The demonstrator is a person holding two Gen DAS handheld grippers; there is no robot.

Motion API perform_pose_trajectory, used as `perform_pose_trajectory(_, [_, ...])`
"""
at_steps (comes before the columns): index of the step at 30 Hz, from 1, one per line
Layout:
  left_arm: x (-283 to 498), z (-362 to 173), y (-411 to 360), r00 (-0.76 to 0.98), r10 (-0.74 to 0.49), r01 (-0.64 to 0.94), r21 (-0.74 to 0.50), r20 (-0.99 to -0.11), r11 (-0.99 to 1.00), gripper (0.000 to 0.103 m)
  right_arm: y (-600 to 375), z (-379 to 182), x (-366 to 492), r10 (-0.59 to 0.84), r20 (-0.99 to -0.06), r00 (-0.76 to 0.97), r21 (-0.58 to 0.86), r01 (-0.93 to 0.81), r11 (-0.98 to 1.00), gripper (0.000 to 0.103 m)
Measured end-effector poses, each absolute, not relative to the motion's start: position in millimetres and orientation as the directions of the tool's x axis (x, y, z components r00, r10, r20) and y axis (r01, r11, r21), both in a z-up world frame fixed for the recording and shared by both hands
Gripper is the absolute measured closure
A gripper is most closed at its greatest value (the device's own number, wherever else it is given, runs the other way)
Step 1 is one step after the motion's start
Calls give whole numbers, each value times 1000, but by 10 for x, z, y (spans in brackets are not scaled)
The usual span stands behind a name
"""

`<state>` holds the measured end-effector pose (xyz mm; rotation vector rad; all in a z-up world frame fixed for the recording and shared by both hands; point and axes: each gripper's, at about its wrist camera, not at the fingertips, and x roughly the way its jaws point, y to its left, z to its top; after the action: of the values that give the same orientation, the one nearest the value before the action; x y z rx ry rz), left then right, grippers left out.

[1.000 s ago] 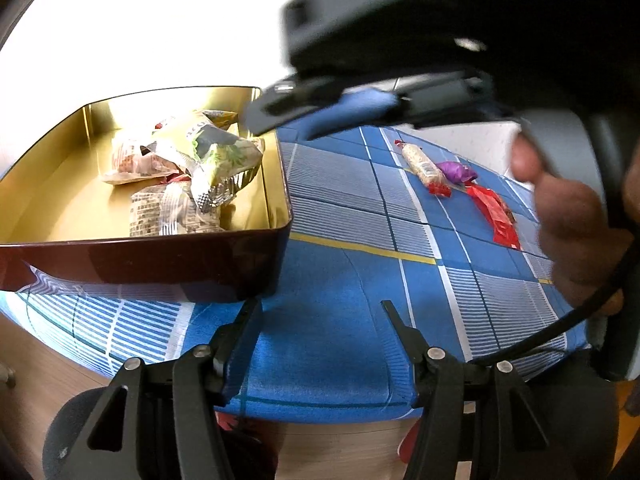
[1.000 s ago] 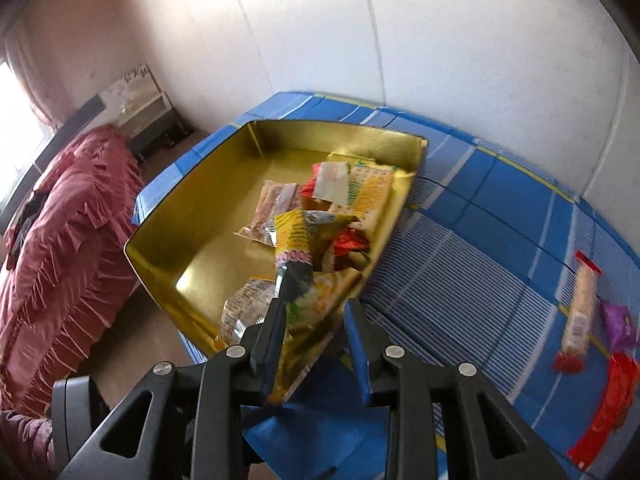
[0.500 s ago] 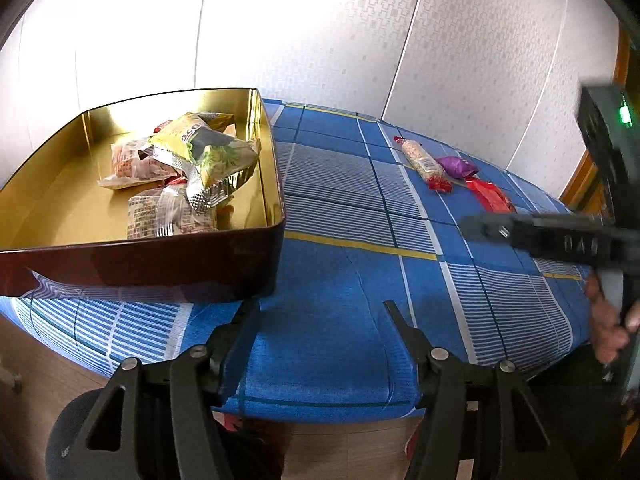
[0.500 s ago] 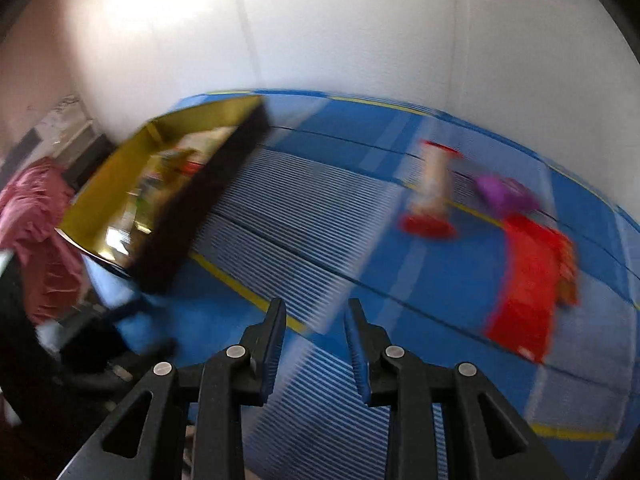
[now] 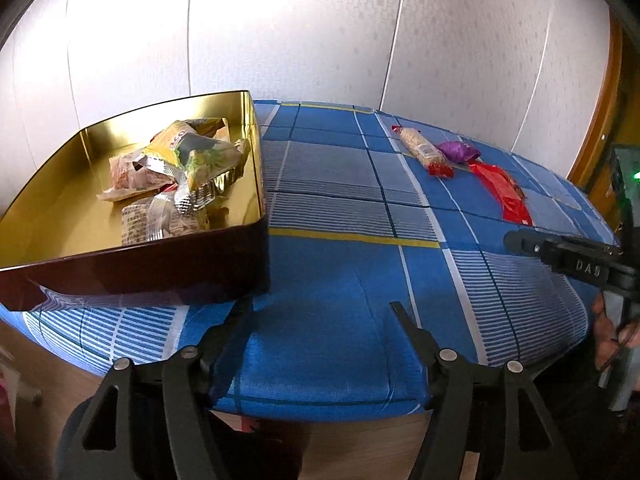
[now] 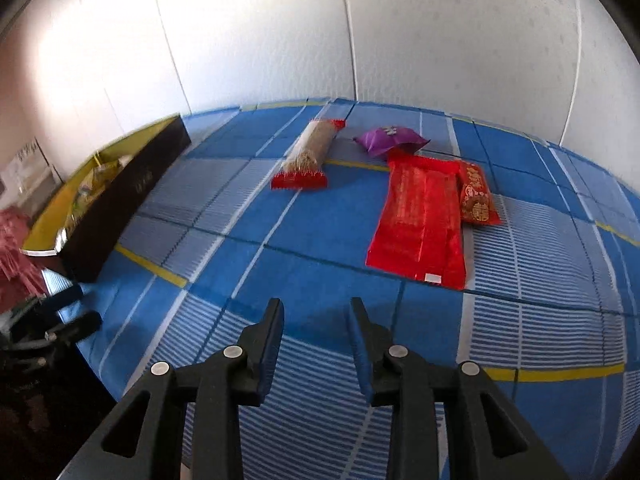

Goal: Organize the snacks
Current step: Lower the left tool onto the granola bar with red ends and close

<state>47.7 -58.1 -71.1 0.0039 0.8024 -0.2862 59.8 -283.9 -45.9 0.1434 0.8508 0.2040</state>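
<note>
I am angling the left gripper (image 5: 320,312) downward, its jaws opening with nothing between them, I am tilting the right gripper (image 6: 316,312) downward too, its 2 fingers (image 6: 269,330) parting from a narrow gap, empty, hand (image 5: 612,336) gripping its handle.

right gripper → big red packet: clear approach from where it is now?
Probably yes. The right gripper is empty, jaws opening, and only bare blue cloth lies between it and the big red packet. A smaller red packet touches its far side.
</note>
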Motion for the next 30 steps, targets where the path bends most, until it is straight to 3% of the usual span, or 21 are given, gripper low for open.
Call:
perform_pose_trajectory(10, [484, -721, -694, 650, -195, 259, -27, -735, 966, 32, -2949, -474, 600, 285, -693, 662, 294, -102, 950, 70])
perform_pose_trajectory(15, [542, -661, -890, 604, -224, 319, -26, -765, 948, 45, -2936, -490, 630, 282, -691, 665, 294, -98, 951, 70])
perform_pose_trajectory(17, [600, -593, -974, 581, -267, 348, -62, -769, 935, 55, -2937, -484, 608, 284, -690, 666, 294, -100, 951, 68])
perform_pose_trajectory(30, [1627, -244, -1652, 502, -348, 394, -149, -792, 907, 57, -2951, -485, 614, 299, -687, 663, 306, -109, 946, 67])
